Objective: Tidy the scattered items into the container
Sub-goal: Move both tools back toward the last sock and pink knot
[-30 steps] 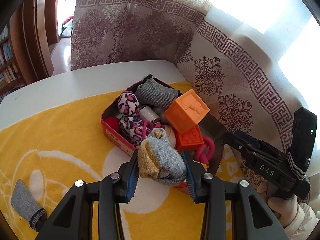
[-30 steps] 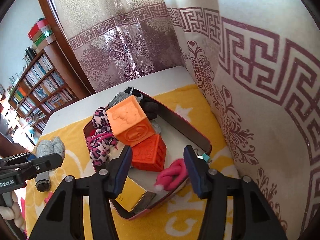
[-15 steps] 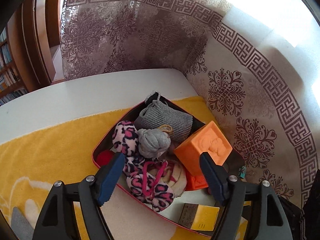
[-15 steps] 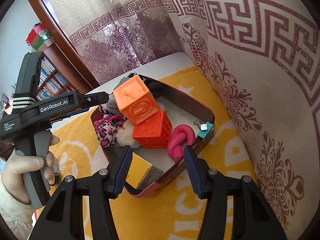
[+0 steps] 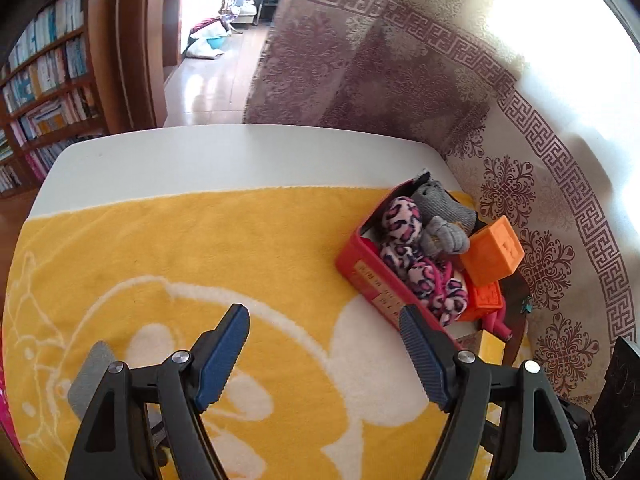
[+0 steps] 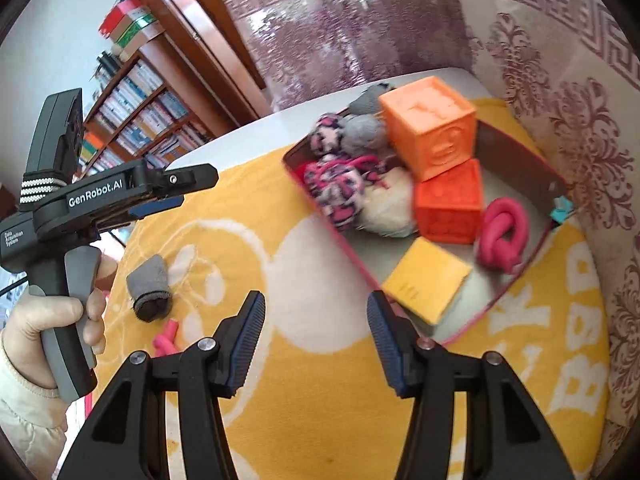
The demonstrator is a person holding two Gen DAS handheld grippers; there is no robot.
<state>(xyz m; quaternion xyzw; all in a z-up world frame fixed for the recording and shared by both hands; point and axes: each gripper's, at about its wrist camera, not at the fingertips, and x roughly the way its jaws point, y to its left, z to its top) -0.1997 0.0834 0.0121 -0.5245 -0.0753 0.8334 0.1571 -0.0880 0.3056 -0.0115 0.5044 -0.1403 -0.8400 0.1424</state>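
The left gripper (image 5: 324,350) hangs wide open and empty over the fuzzy yellow towel (image 5: 192,264); the right gripper (image 6: 316,340) is parted too, holding nothing. The shallow red tin (image 6: 516,280) sits at the towel's far right corner by the curtain, packed with a ribbed grey sock (image 6: 362,132), leopard-print plush (image 6: 336,188), two embossed orange cubes (image 6: 430,130) and a knotted pink rope (image 6: 500,236). A rolled grey sock (image 6: 150,288) lies on open towel near the left edge.

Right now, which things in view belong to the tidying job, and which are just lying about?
Job:
- red container, already holding blocks and socks
- grey sock loose on the towel
- pink toy loose beside it

Not the job:
- yellow towel
- patterned curtain
- bookshelf
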